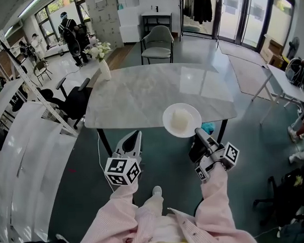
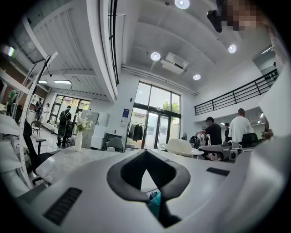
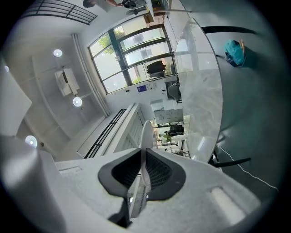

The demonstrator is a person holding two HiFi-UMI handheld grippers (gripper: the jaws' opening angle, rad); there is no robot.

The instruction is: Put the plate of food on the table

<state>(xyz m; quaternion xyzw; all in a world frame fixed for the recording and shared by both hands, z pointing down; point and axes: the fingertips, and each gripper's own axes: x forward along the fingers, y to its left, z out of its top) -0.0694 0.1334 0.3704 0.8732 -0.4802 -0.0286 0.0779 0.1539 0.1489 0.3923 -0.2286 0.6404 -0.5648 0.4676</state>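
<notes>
pink sleeves (image 1: 120,214) lead out to both grippers. the left gripper (image 1: 132,140) has its jaws pressed together on nothing. the right gripper (image 1: 199,134) pinches the near rim of the round white plate (image 1: 190,113), which carries a pale mound of food (image 1: 179,119) over the near edge of the grey marble table (image 1: 136,94). whether the plate rests there is unclear; setting it down and letting go probably remain.

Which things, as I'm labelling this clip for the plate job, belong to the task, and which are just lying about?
Part of the job: plate with food, its rim pinched in the right gripper; table.

Just around: left gripper, shut and empty; vase of flowers; grey chair; black office chair.
</notes>
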